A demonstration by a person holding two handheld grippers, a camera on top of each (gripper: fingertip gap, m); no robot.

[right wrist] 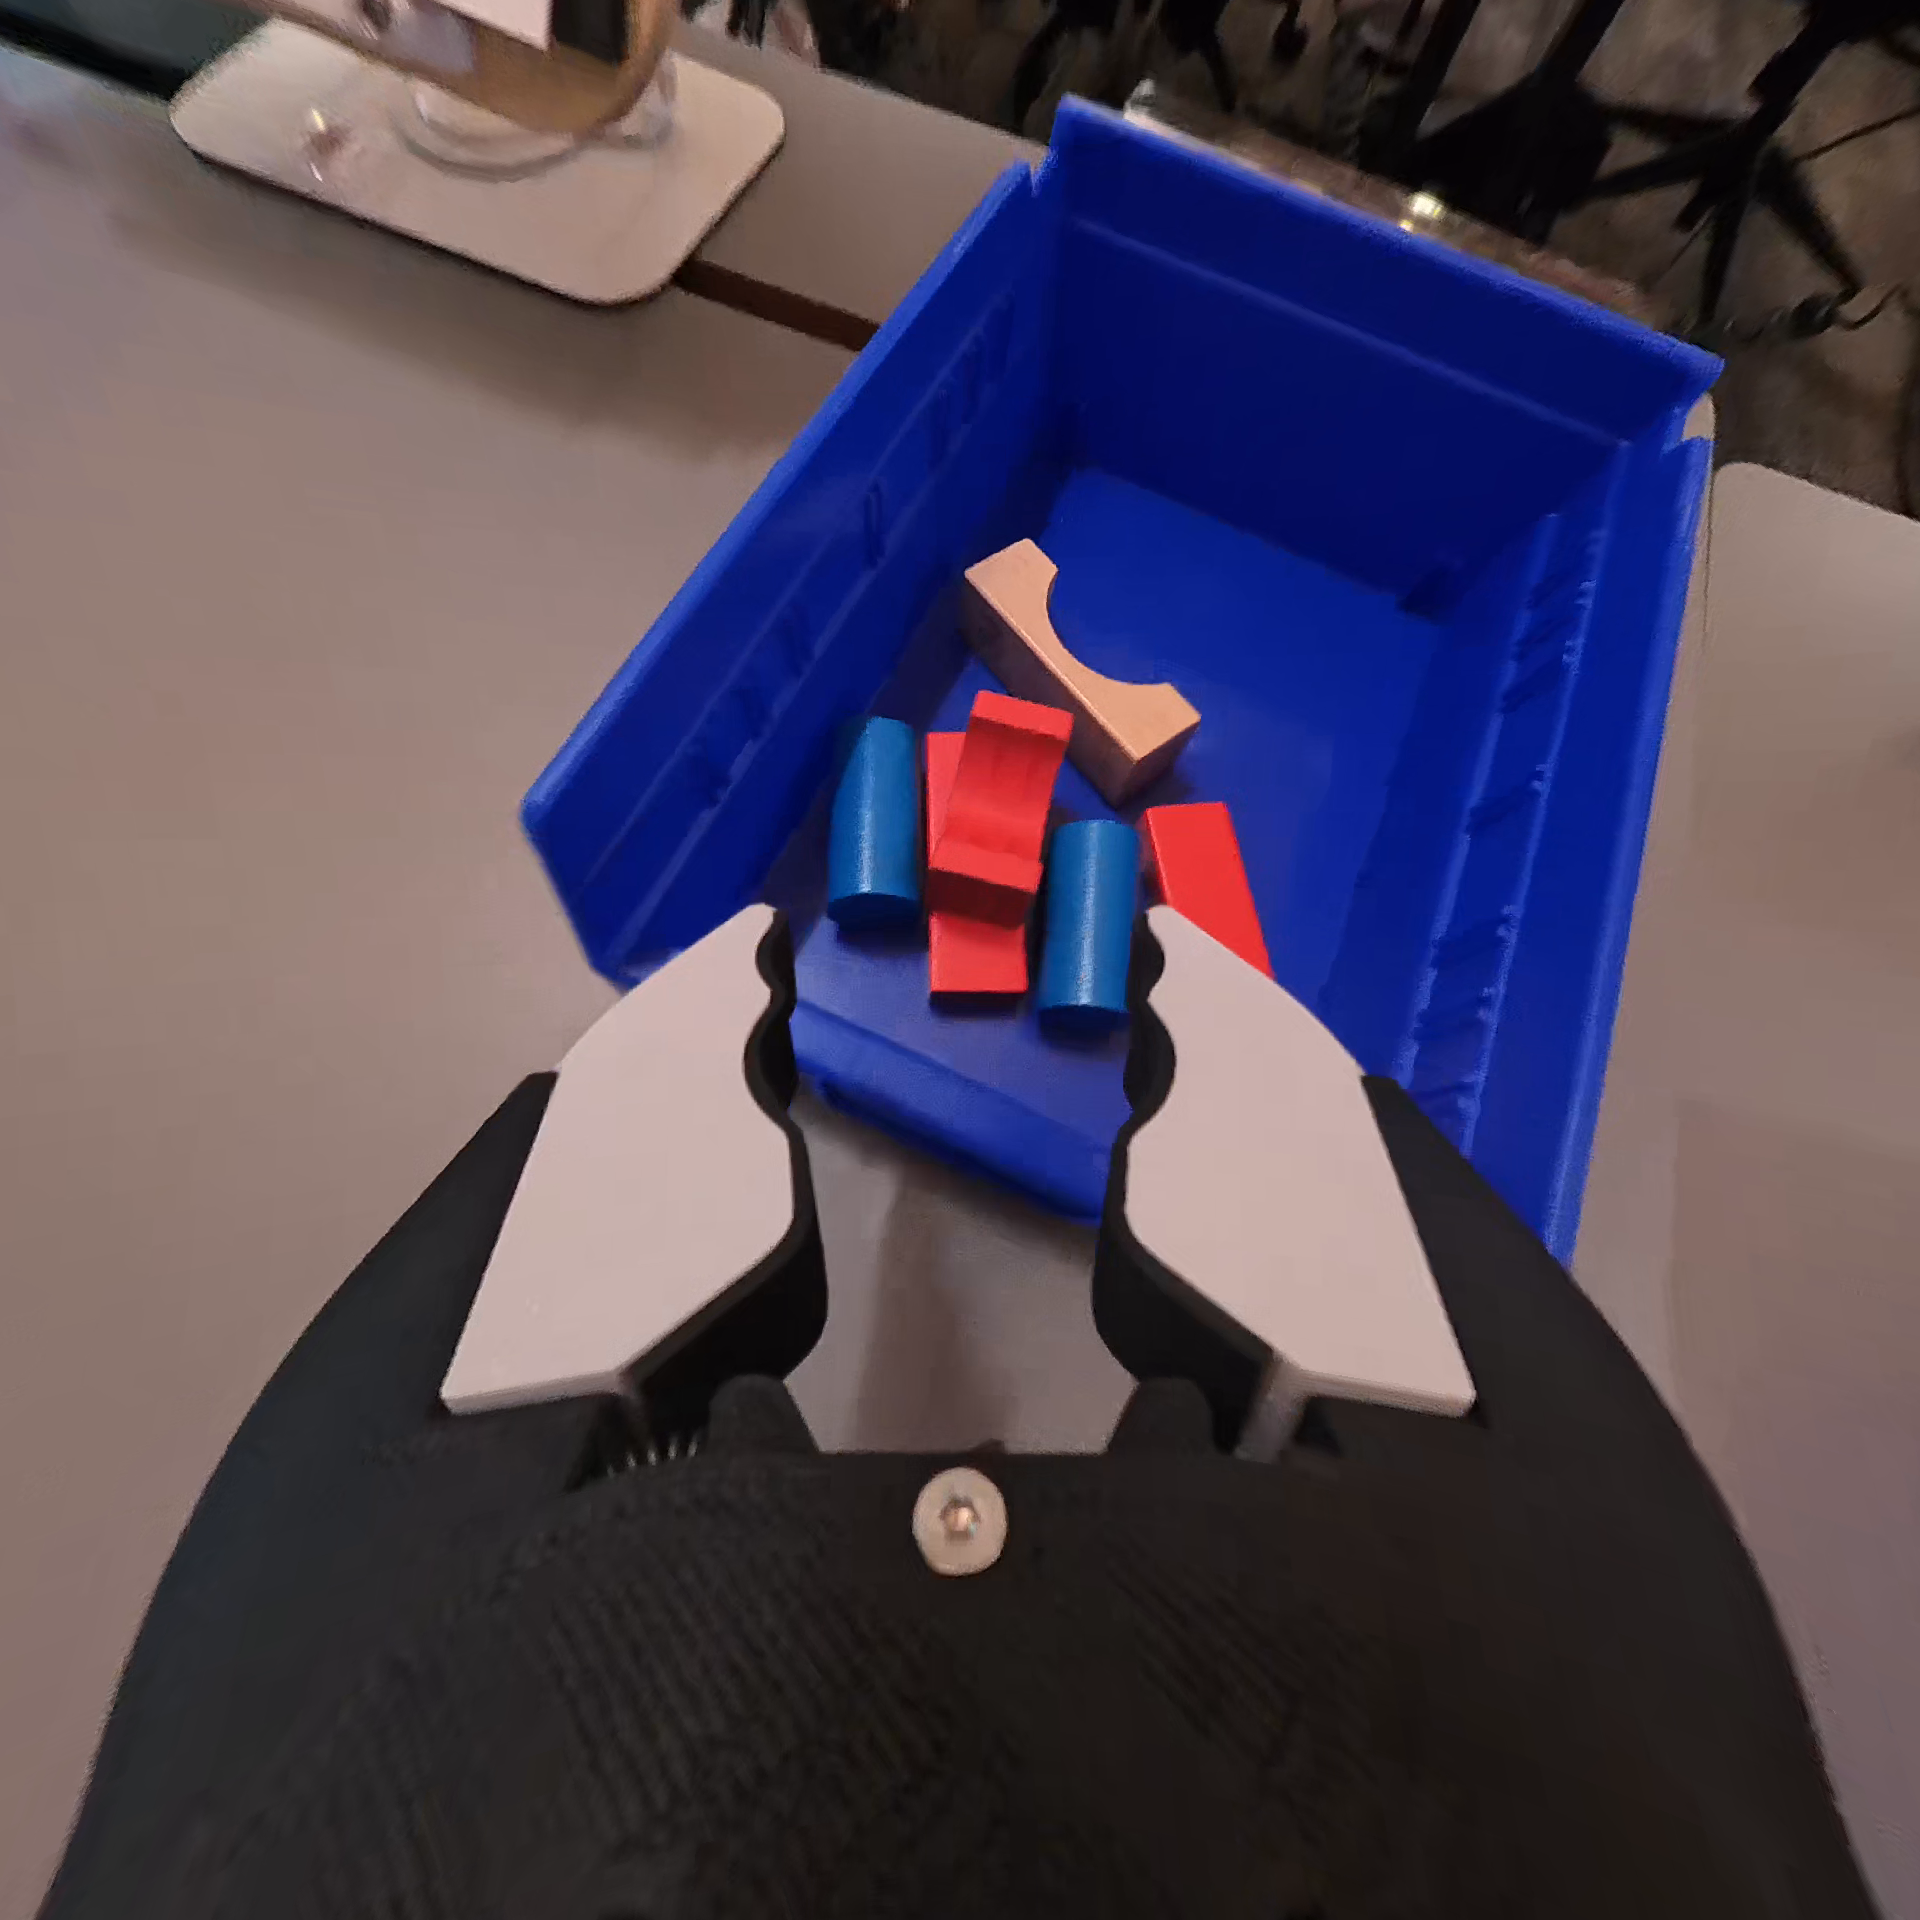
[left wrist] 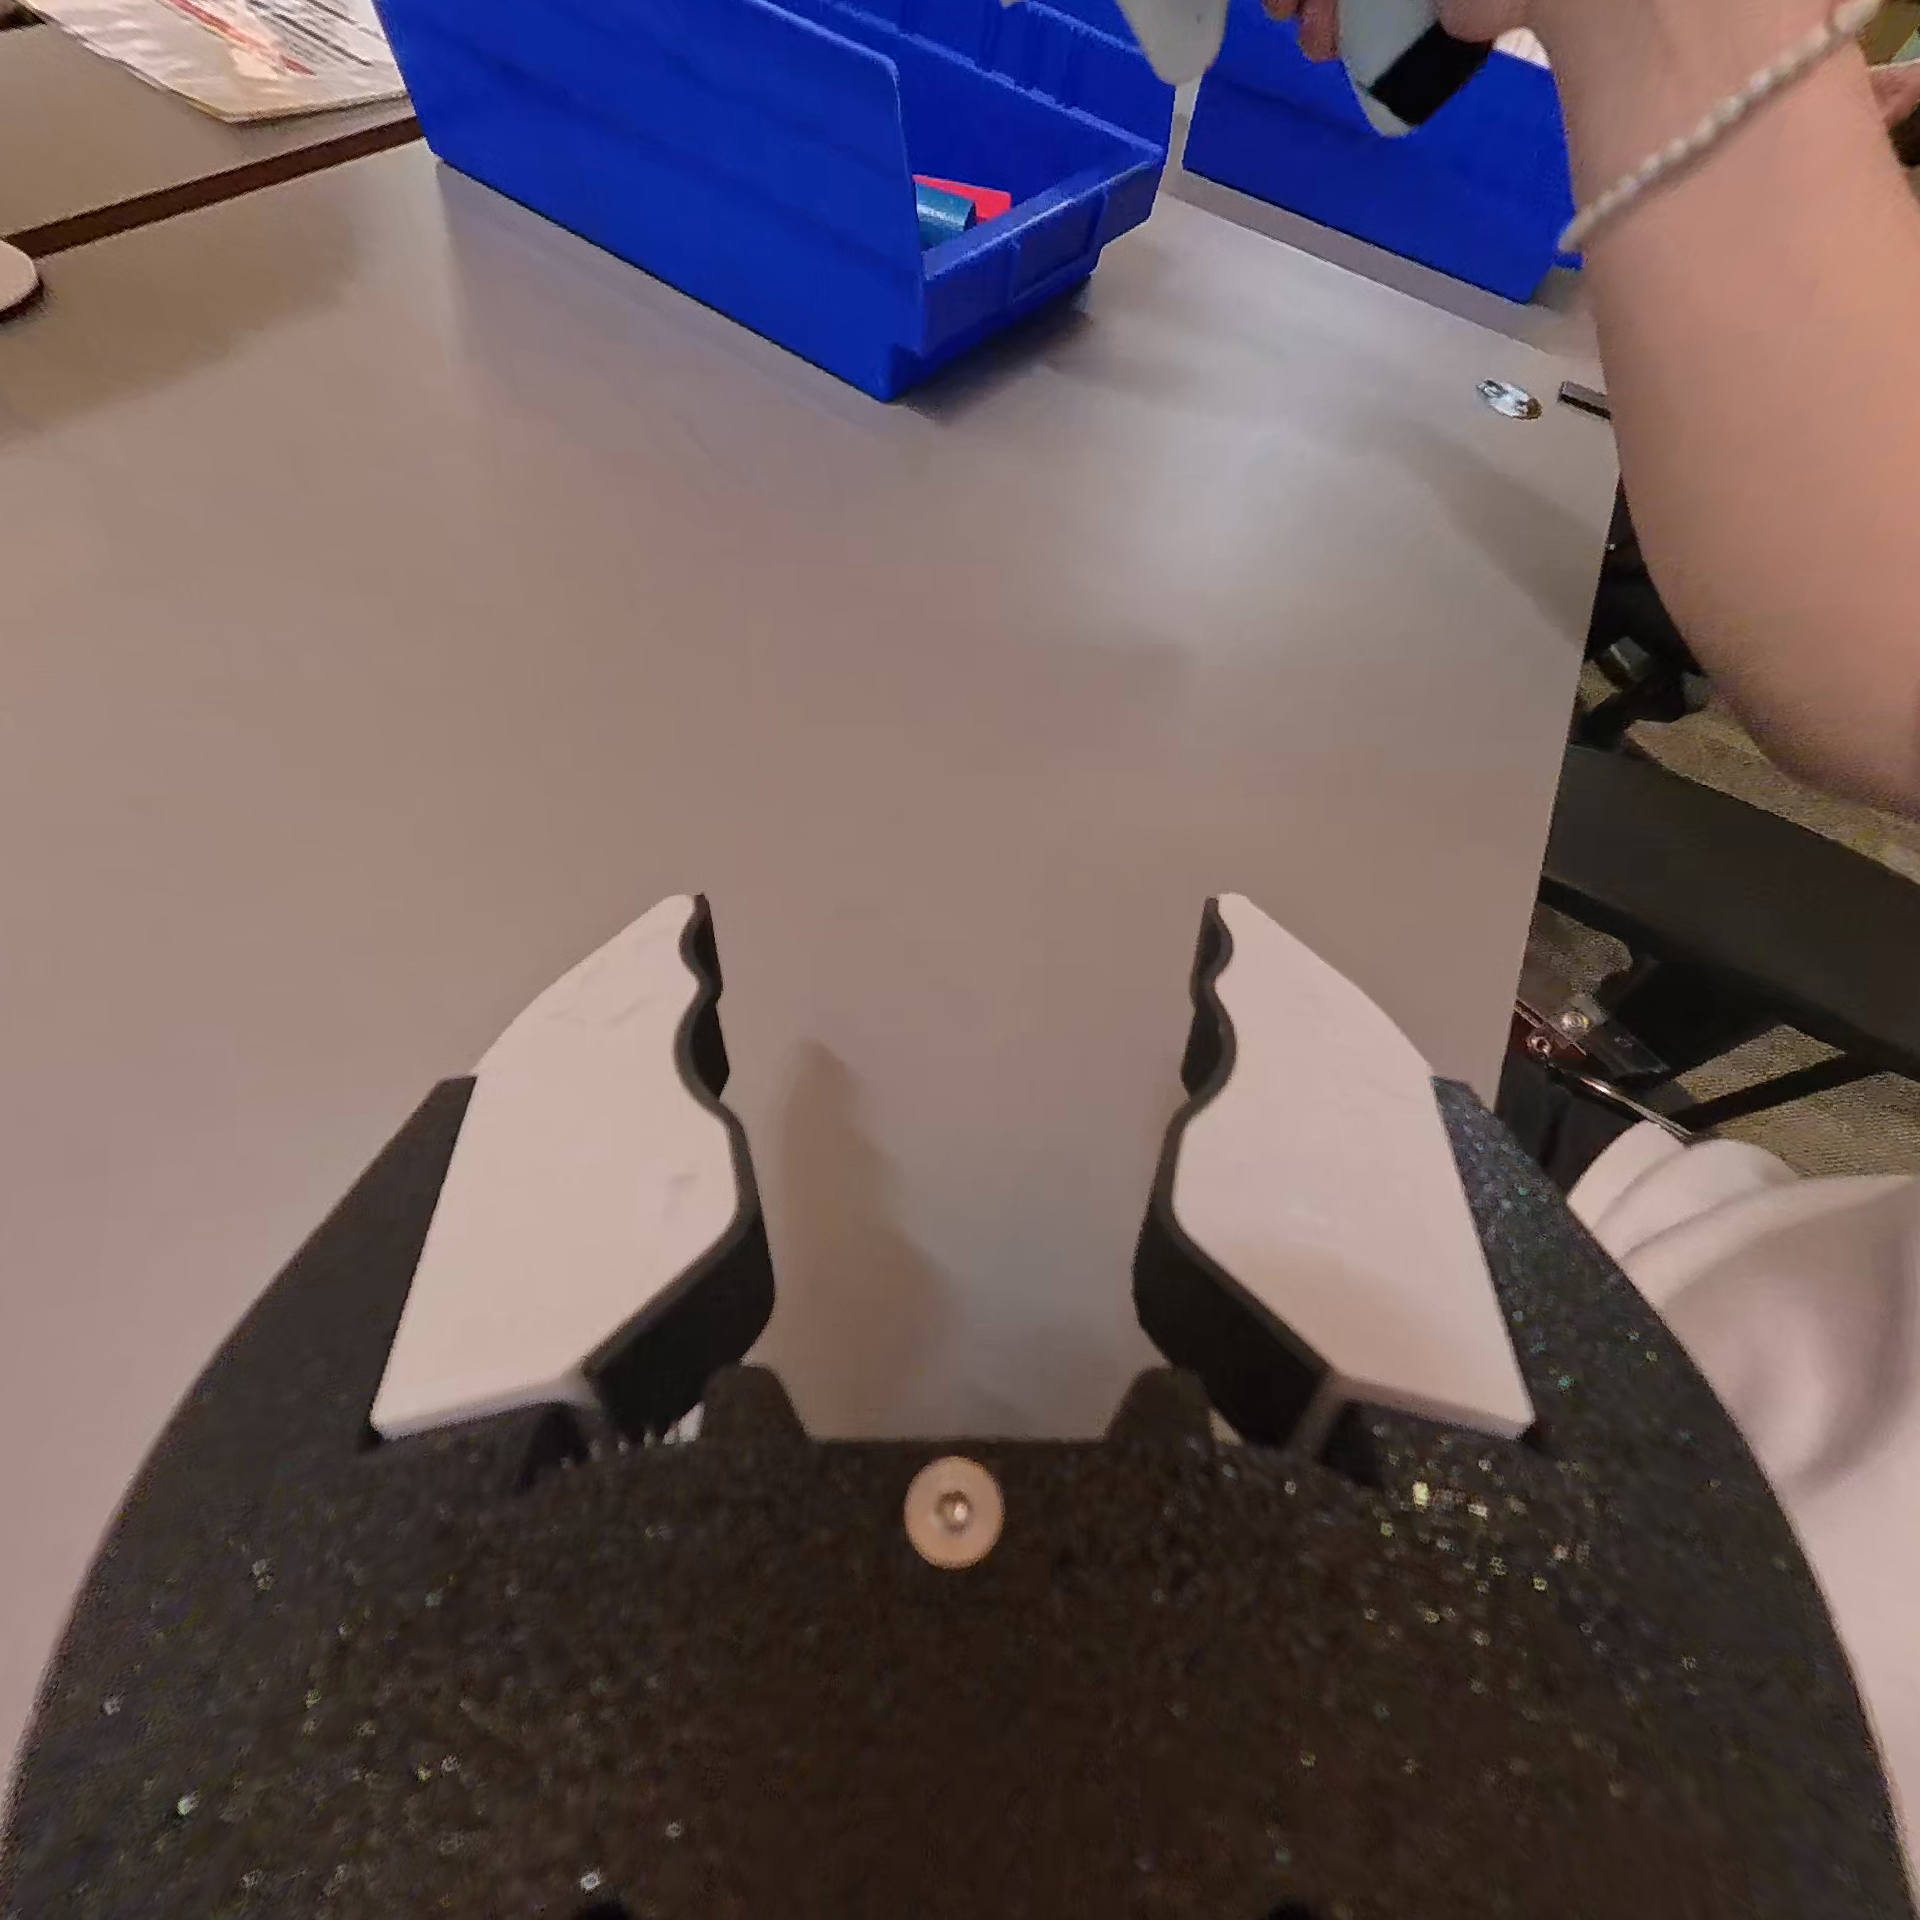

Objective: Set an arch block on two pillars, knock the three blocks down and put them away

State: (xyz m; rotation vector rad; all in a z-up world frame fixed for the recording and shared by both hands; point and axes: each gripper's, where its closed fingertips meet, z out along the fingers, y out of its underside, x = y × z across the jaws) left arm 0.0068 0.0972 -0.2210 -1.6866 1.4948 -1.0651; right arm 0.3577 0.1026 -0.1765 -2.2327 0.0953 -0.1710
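Left claw (left wrist: pixel 956 925) is spread, holding nothing, over bare grey surface (left wrist: pixel 623 623), well short of a blue bin (left wrist: pixel 935 301) at the far side; a second blue bin (left wrist: pixel 1455 208) stands just beside it to the right, with the person's forearm (left wrist: pixel 1766 468) in front of it. Right claw (right wrist: pixel 961 935) is also spread and empty, tips above the near end of a blue bin (right wrist: pixel 1226 343). Inside lie 2 blue cylinders (right wrist: pixel 875 821) (right wrist: pixel 1086 914), red blocks (right wrist: pixel 997 810) and 1 tan arch block (right wrist: pixel 1081 686), none touched.
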